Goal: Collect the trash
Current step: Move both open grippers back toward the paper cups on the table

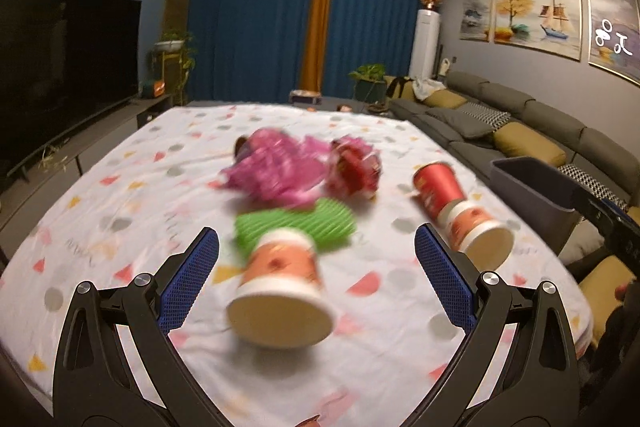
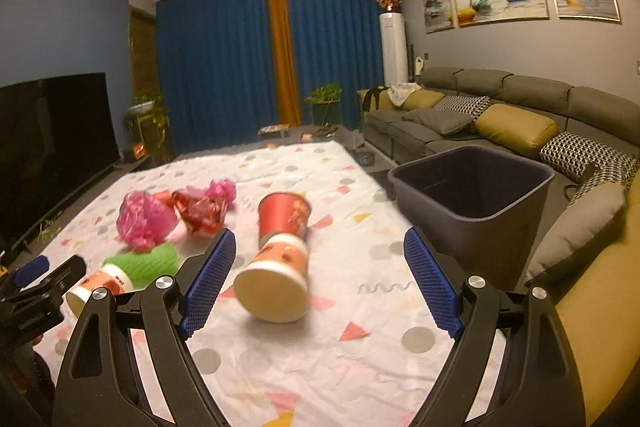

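**Light cups lined up for both grippers**

Both the left gripper (image 1: 316, 259) and the right gripper (image 2: 318, 263) are spread wide, with nothing pinched. An orange cup (image 1: 280, 283) lies at 12 o'clock of the left. 2 nested cups (image 2: 280, 251) lie at 12 of the right, the bin (image 2: 472, 187) at 2. Thin paper is judged crushable; a mid-wall hold is advised.

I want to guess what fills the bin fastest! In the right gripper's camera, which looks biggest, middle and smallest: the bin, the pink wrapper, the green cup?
1. The bin, clearly biggest.
2. The pink wrapper.
3. The green cup, though it is partly hidden, so the last two are close.
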`<state>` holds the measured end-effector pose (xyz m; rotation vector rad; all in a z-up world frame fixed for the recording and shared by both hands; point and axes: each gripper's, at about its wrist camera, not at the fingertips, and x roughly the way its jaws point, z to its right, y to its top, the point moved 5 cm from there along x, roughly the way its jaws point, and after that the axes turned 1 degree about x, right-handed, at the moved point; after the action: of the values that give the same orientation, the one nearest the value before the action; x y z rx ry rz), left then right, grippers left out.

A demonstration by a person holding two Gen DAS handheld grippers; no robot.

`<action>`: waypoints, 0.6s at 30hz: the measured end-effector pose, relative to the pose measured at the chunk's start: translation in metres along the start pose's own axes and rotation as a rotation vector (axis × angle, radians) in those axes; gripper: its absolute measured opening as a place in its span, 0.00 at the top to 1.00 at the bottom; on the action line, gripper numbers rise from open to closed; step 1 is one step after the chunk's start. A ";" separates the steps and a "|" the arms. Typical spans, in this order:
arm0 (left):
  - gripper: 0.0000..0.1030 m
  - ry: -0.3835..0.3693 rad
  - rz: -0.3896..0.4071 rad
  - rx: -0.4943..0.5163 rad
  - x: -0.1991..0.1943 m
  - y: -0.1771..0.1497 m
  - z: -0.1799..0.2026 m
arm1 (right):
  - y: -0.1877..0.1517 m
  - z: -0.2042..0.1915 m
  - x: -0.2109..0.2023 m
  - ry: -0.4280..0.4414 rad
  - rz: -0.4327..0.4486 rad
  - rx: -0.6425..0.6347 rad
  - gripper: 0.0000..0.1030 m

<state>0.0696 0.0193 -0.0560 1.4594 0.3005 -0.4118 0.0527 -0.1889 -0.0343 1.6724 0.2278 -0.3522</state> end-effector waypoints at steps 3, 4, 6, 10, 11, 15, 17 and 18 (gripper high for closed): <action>0.06 0.011 -0.027 -0.009 0.002 -0.009 -0.012 | -0.008 -0.008 0.005 0.007 -0.015 -0.010 0.19; 0.06 0.006 -0.035 -0.016 0.004 -0.011 -0.014 | -0.010 -0.010 0.007 0.007 -0.021 -0.016 0.19; 0.06 0.000 -0.044 -0.018 0.010 -0.013 -0.015 | -0.012 -0.012 0.010 0.006 -0.029 -0.020 0.19; 0.06 -0.007 -0.057 -0.014 0.015 -0.017 -0.015 | -0.016 -0.008 0.011 -0.004 -0.037 -0.022 0.19; 0.06 -0.001 -0.066 -0.020 0.018 -0.018 -0.017 | -0.016 -0.007 0.012 -0.007 -0.040 -0.020 0.19; 0.06 -0.006 -0.095 -0.043 0.026 -0.021 -0.021 | -0.021 -0.005 0.019 0.000 -0.065 -0.009 0.19; 0.06 -0.003 -0.108 -0.032 0.031 -0.023 -0.020 | -0.023 -0.006 0.022 0.006 -0.071 -0.013 0.19; 0.06 -0.004 -0.112 -0.030 0.033 -0.023 -0.019 | -0.025 -0.009 0.026 0.010 -0.078 -0.019 0.19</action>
<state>0.0895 0.0341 -0.0930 1.4164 0.3854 -0.4982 0.0691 -0.1783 -0.0663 1.6493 0.3038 -0.3995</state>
